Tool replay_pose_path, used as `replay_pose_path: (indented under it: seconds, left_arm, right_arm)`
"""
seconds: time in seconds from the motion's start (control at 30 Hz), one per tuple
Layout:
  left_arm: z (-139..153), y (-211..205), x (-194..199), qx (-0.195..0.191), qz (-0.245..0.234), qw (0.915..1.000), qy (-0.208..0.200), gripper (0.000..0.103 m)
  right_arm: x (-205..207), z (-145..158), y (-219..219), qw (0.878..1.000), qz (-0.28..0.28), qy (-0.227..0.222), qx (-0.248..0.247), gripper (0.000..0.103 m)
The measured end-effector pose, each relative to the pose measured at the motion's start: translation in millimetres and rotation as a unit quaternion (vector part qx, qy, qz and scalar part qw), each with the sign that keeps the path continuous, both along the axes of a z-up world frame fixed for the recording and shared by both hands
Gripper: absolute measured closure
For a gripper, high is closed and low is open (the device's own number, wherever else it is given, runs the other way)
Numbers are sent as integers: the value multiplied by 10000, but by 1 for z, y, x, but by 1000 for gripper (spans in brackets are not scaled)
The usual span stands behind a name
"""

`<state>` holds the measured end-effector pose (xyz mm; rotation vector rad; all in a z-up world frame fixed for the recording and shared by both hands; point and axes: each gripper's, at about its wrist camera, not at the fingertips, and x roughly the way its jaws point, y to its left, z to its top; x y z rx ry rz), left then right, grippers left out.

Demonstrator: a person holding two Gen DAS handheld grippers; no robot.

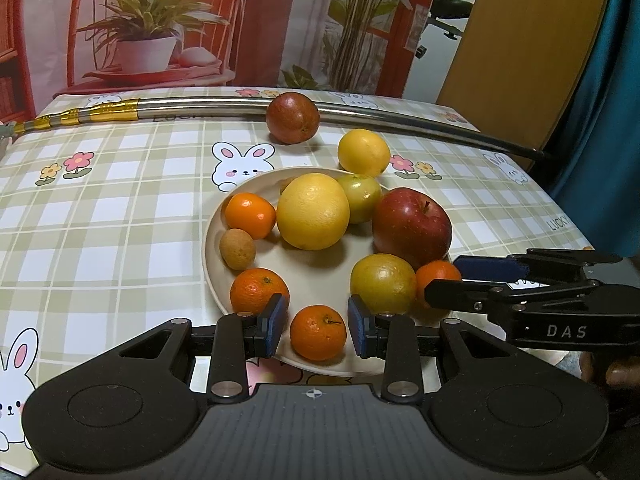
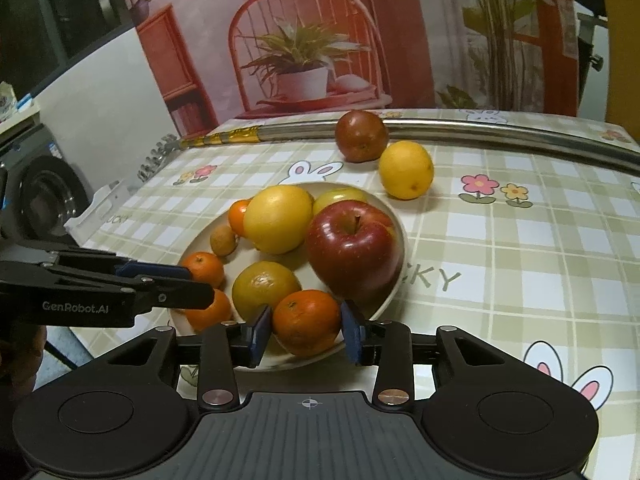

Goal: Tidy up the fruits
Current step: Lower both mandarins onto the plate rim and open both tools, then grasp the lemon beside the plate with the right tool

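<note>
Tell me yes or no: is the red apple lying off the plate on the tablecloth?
No, the red apple sits on the plate, beside the large yellow fruit.

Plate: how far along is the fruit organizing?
Done: most fruit sits on the plate, including the apple and grapefruit. In hand: the left gripper is open around a tangerine; the right gripper flanks another tangerine, grip unclear. Left: the dark red fruit and yellow fruit lie on the tablecloth.
</note>
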<state>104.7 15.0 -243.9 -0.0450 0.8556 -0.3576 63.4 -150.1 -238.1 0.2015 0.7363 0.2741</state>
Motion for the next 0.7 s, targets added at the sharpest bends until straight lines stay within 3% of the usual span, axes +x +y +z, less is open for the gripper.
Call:
replay_pose_path:
  seconds: [0.07,0.13,0.3,0.7]
  left_arm:
    - [0,0,0,0,-6,10000,0,67]
    - [0,0,0,3,-7,10000,1,67]
    - [1,0,0,10,-5,10000,-39,67]
    - [15,14,6,39,319,9991,-281,66]
  right_arm:
    - [0,1,-2,9999,-100,-6,-46,55]
    - [0,0,-5,9997,-209,48,-64,51]
    - [1,-4,-12,9993,-356,141,49,51]
    - [3,9,-28,9982,-590,-115,48,48]
